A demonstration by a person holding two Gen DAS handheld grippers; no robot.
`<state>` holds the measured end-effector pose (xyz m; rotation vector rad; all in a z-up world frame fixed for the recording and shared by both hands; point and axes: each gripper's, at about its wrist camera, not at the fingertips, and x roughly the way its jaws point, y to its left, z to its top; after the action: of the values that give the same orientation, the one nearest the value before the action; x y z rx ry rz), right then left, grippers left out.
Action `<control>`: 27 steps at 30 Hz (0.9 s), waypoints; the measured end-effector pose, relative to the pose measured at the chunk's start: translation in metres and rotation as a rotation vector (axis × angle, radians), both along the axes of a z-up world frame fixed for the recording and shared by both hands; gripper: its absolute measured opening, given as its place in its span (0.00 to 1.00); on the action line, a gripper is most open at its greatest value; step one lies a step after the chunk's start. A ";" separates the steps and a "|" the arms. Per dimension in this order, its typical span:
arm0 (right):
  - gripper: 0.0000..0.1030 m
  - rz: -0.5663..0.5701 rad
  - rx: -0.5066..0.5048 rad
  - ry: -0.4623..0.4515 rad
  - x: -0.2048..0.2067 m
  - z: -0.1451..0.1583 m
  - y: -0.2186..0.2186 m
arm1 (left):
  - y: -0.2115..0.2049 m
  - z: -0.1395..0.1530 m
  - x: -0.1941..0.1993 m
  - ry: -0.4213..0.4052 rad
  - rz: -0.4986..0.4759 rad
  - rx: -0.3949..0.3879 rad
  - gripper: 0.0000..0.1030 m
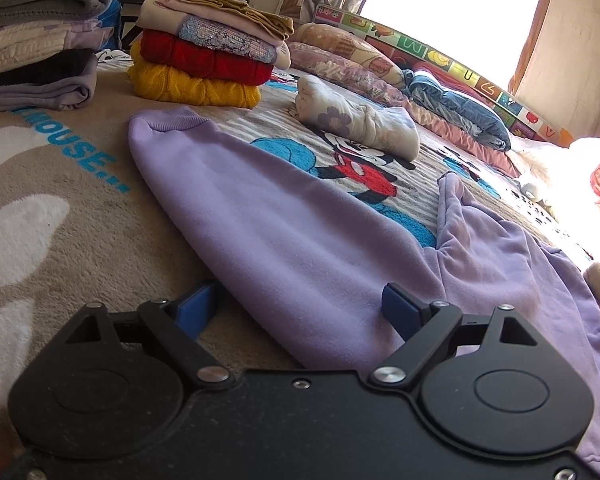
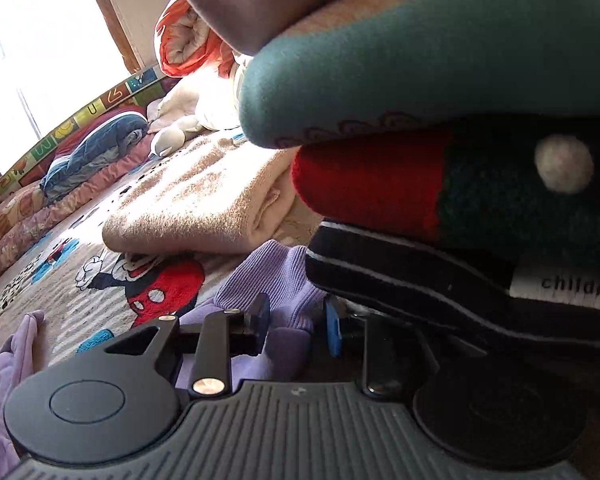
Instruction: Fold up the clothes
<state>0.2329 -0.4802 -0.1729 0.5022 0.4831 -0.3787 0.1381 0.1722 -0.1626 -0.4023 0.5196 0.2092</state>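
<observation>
A lilac sweatshirt (image 1: pixel 284 240) lies spread on the cartoon-print blanket (image 1: pixel 60 208); one sleeve runs away from me to its ribbed cuff (image 1: pixel 168 120). My left gripper (image 1: pixel 296 308) is open, its blue pads (image 1: pixel 398 306) on either side of the sleeve's near end, low on the bed. In the right wrist view the other ribbed cuff (image 2: pixel 280 280) lies between the blue pads (image 2: pixel 334 330) of my right gripper (image 2: pixel 298 322), whose jaws stand partly closed around it. Whether they pinch the cloth is unclear.
A folded stack of yellow, red and pale garments (image 1: pixel 204 56) stands at the back left, grey folded items (image 1: pixel 40 40) further left. A rolled white garment (image 1: pixel 356 124) lies mid-bed. Pillows (image 1: pixel 360 64) line the window side. A folded stack (image 2: pixel 460 160) overhangs my right gripper; a beige towel (image 2: pixel 196 208) lies beside it.
</observation>
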 end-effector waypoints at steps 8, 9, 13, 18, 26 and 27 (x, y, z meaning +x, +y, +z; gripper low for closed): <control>0.47 0.109 -0.302 0.014 -0.038 0.012 0.056 | -0.001 0.001 -0.001 0.002 -0.007 0.007 0.86; 0.47 0.161 -0.338 -0.011 -0.044 0.018 0.062 | -0.002 0.001 -0.001 0.002 -0.007 0.008 0.86; 0.64 0.248 -0.323 0.056 -0.026 0.023 0.061 | -0.003 0.000 -0.001 0.002 -0.006 0.007 0.86; 0.68 0.144 -0.145 0.118 -0.013 0.018 0.021 | -0.003 0.001 -0.001 0.003 -0.009 0.004 0.86; 0.68 0.266 -0.225 0.047 -0.042 0.036 0.074 | -0.002 0.002 -0.002 0.004 -0.011 0.001 0.86; 0.68 0.292 -0.226 0.032 -0.046 0.038 0.083 | -0.002 0.003 -0.004 0.001 -0.004 -0.009 0.86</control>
<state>0.1865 -0.3969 -0.1352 0.2018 0.5284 -0.1578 0.1345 0.1705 -0.1597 -0.4098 0.5225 0.2032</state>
